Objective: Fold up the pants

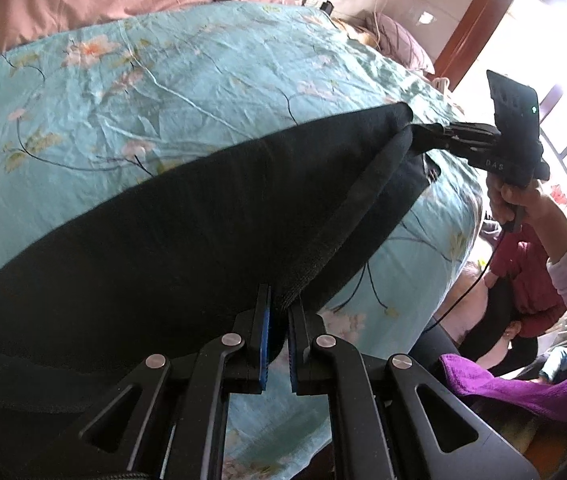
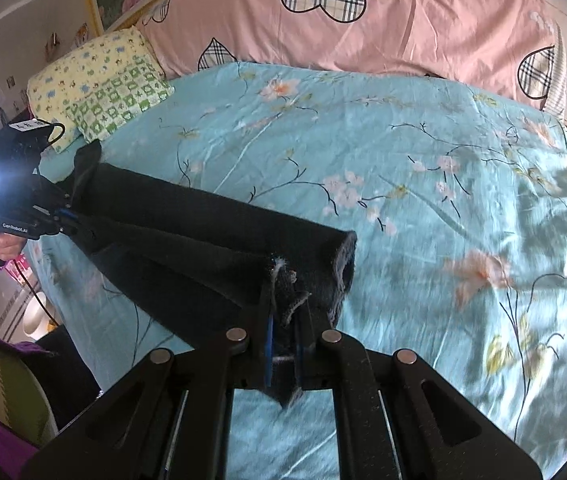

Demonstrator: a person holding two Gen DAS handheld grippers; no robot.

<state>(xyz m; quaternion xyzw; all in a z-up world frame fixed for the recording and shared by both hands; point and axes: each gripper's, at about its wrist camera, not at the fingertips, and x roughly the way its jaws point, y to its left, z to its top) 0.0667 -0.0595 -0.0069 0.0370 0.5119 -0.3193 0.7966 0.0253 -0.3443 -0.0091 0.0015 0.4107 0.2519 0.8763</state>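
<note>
The dark charcoal knit pants (image 1: 187,216) hang stretched between both claws above the turquoise floral bedsheet (image 2: 403,152). Left gripper (image 1: 279,320) is clamped on one end; right gripper (image 2: 285,320) is clamped on the frayed cuff end.

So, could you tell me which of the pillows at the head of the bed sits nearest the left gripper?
The small yellow-and-green patterned pillow, just behind the left gripper; the long pink pillow with plaid hearts lies farther back.
</note>
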